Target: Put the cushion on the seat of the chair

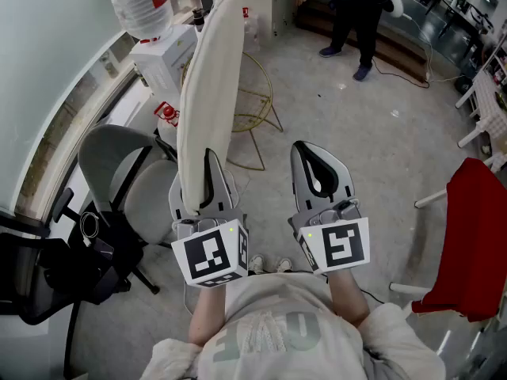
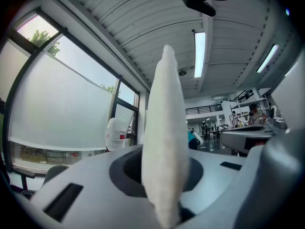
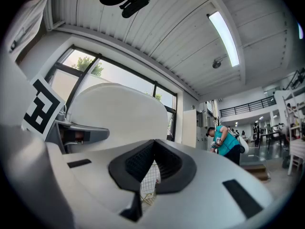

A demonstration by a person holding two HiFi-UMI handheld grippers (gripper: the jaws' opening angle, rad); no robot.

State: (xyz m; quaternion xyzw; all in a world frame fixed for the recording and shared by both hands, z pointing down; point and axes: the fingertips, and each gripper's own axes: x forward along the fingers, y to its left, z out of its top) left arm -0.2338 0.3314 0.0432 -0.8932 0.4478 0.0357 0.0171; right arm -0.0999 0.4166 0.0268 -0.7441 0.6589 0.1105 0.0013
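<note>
cushion [image 1: 207,85] upright in left gripper [image 1: 208,169]

Our left hand-held gripper [image 1: 207,158], right hand-held gripper [image 1: 314,158]: grey, black-padded, each bearing a black-and-white marker cube [image 1: 210,253]; behind the cubes, our cream printed sweatshirt [image 1: 269,332].

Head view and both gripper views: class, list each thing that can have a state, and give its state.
cushion: held up on edge, not on the chair.
left gripper: shut on the cushion's lower edge.
right gripper: shut, empty.
grey chair: upright, seat bare.
water bottle: upside down on the dispenser.
</note>
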